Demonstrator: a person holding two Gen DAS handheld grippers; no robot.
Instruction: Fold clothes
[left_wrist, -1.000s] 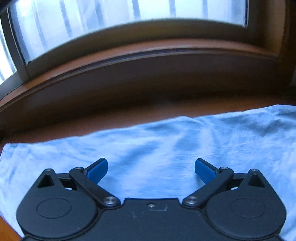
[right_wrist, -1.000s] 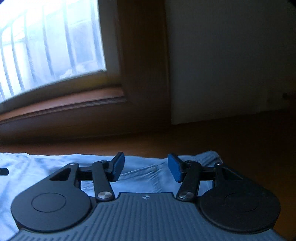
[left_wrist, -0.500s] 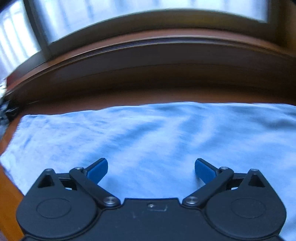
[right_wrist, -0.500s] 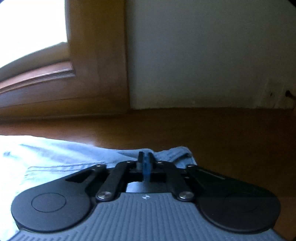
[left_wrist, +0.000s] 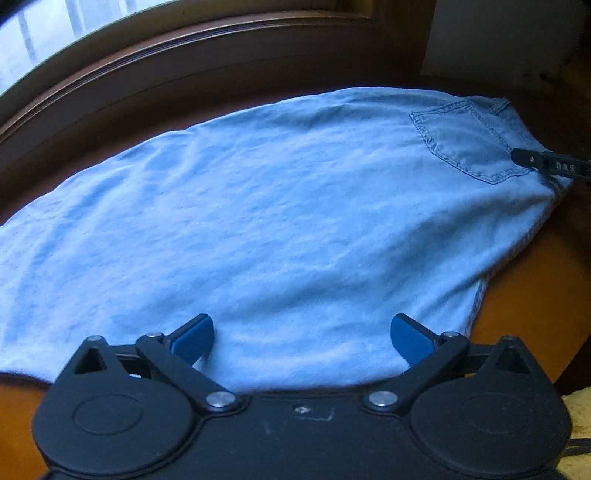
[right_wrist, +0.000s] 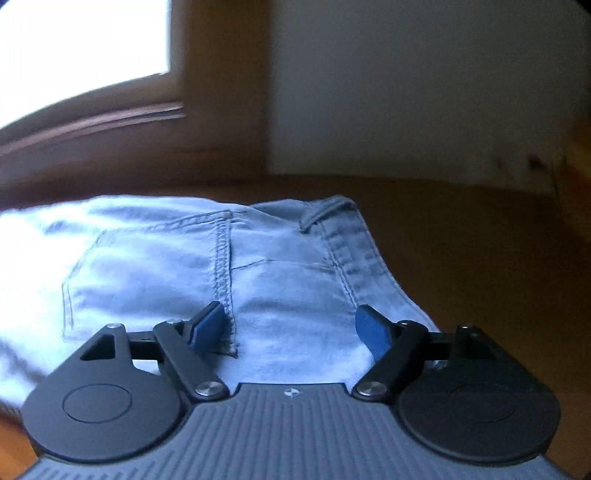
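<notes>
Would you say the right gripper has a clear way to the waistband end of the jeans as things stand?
Probably yes. The right gripper is open, its jaws having just been opening, with nothing between them. The waistband of the jeans lies flat on the wooden surface just ahead, uncovered.

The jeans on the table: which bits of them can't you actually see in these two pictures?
- Left wrist view: the jeans run off the left edge, so the leg ends are cut off.
- Left wrist view: their near edge is hidden behind the left gripper.
- Right wrist view: the near part sits behind the right gripper; the left side is washed out by glare.
</notes>
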